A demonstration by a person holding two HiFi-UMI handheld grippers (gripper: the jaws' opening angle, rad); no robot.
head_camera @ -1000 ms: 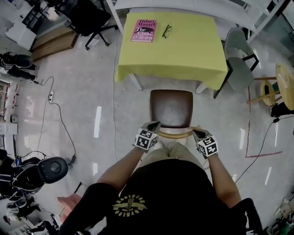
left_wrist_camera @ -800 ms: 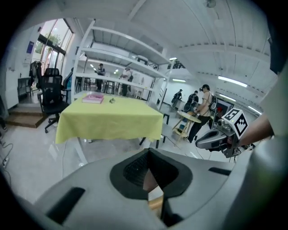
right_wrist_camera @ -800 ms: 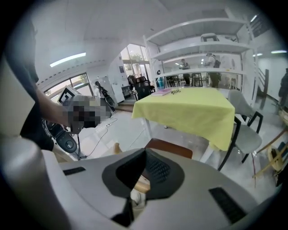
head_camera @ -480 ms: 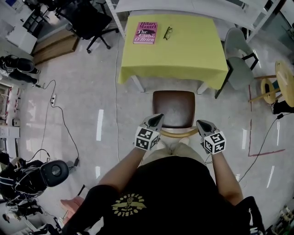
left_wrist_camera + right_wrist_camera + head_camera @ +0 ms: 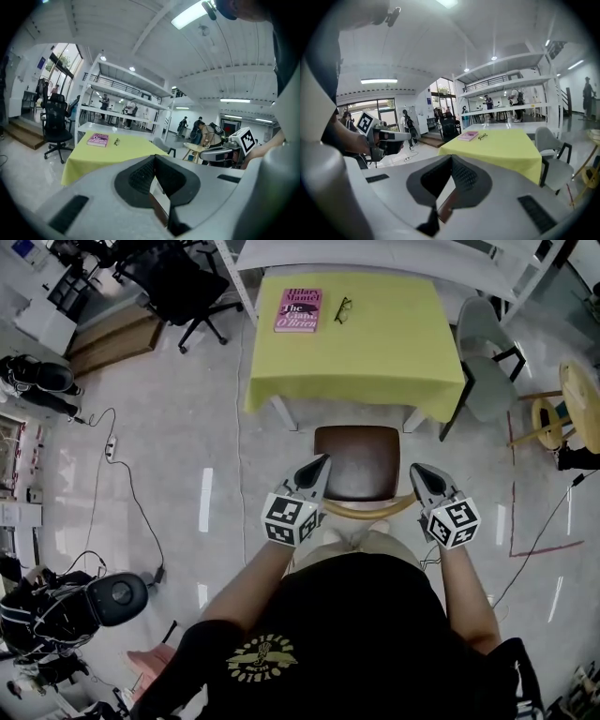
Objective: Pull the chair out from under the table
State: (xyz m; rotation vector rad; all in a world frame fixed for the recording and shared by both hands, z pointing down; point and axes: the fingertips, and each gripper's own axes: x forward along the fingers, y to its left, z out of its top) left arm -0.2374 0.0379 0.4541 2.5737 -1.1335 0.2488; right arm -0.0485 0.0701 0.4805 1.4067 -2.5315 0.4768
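The chair, with a dark brown seat and a curved wooden back, stands on the floor just in front of the yellow-clothed table, its seat out from under the cloth. My left gripper hovers above the left end of the chair's back, shut and empty. My right gripper hovers above the right end, also shut with nothing in it. In the left gripper view the jaws meet, with the table beyond them. The right gripper view shows its jaws shut and the table ahead.
A pink book and a pair of glasses lie on the table. A grey chair stands at its right, a black office chair at the far left. Cables run over the floor at left. People stand in the background.
Both grippers have risen from the chair's back and now hang above it, looking larger in the head view. The chair has stayed in place.
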